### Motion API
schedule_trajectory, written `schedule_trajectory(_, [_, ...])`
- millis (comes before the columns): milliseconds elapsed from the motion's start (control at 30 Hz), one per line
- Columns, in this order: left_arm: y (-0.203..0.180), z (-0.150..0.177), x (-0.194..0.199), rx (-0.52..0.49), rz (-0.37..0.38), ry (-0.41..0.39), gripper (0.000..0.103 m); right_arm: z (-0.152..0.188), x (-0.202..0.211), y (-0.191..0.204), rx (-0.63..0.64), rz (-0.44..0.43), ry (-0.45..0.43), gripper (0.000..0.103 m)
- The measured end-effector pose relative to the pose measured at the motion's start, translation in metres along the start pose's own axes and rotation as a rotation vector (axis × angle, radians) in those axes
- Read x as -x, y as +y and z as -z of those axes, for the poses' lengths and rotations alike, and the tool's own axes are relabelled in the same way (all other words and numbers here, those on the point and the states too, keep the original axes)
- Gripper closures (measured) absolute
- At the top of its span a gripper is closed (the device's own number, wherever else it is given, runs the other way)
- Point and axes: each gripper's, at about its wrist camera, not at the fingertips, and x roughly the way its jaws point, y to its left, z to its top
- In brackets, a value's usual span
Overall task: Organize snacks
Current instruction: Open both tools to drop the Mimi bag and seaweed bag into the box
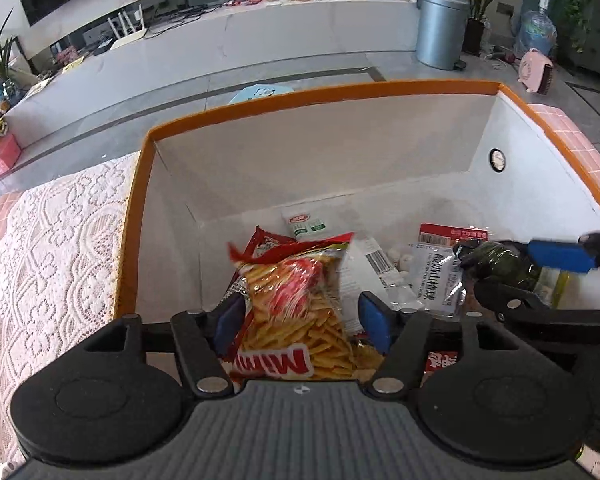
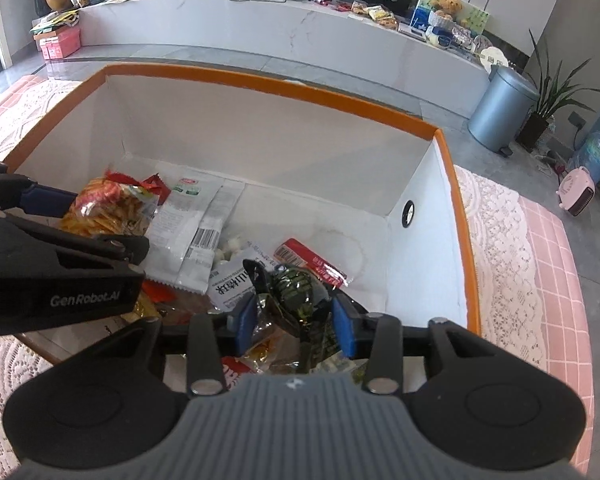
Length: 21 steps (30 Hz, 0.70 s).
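Lace-covered table (image 1: 52,240) under orange-rimmed box (image 1: 324,98)
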Motion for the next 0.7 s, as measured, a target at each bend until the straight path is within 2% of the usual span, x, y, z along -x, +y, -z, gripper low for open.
schedule_trajectory(200, [-0.003, 0.004, 0.016, -0.027, -0.030, -0.063, 0.019, 0.000, 0.015, 0.000, 0.013, 0.024, -0.043, 0.047])
schedule_trajectory(300, [-0.001, 0.005, 0.026, -0.022, -0.039, -0.087, 0.017, 0.001, 0.023, -0.003, -0.004, 0.043, -0.065, 0.035])
schedule_trajectory(700, [0.004, 0.011, 0.078, 0.052, -0.001, -0.170, 0.016, 0.012, 0.074, -0.011, -0.062, 0.064, -0.167, 0.017])
